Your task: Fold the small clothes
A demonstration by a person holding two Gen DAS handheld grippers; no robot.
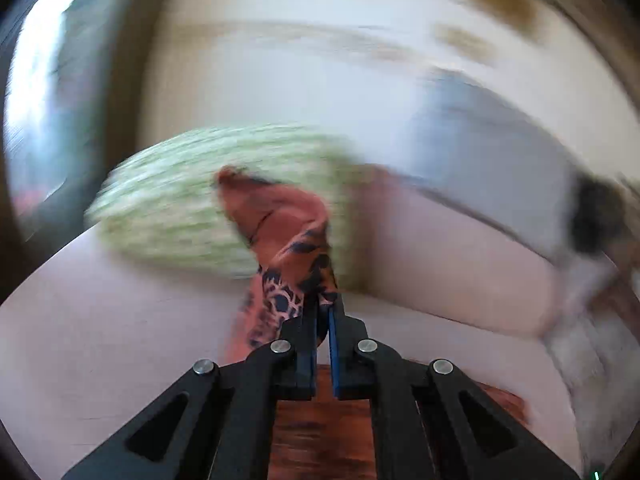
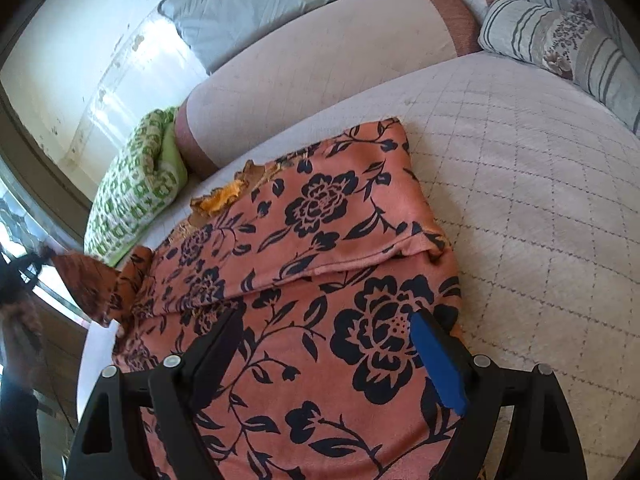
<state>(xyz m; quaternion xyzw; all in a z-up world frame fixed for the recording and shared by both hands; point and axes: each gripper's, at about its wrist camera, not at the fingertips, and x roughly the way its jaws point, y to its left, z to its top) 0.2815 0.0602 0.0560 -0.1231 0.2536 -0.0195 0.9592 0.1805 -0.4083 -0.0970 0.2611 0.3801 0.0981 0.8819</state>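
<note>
A salmon-pink garment with a dark blue flower print [image 2: 320, 260] lies partly folded on the quilted bed cover [image 2: 520, 200]. My right gripper [image 2: 326, 332] is open just above its near part, one finger on each side of a large flower. My left gripper [image 1: 323, 300] is shut on a corner of the same garment [image 1: 280, 224] and holds it lifted; the left wrist view is blurred by motion. That lifted corner [image 2: 86, 280] shows at the left edge of the right wrist view.
A green-and-white patterned pillow [image 2: 136, 184] lies at the garment's far left, also blurred in the left wrist view [image 1: 180, 200]. A pink bolster [image 2: 320, 60], a grey pillow [image 2: 248, 4] and striped floral pillows [image 2: 560, 40] lie beyond.
</note>
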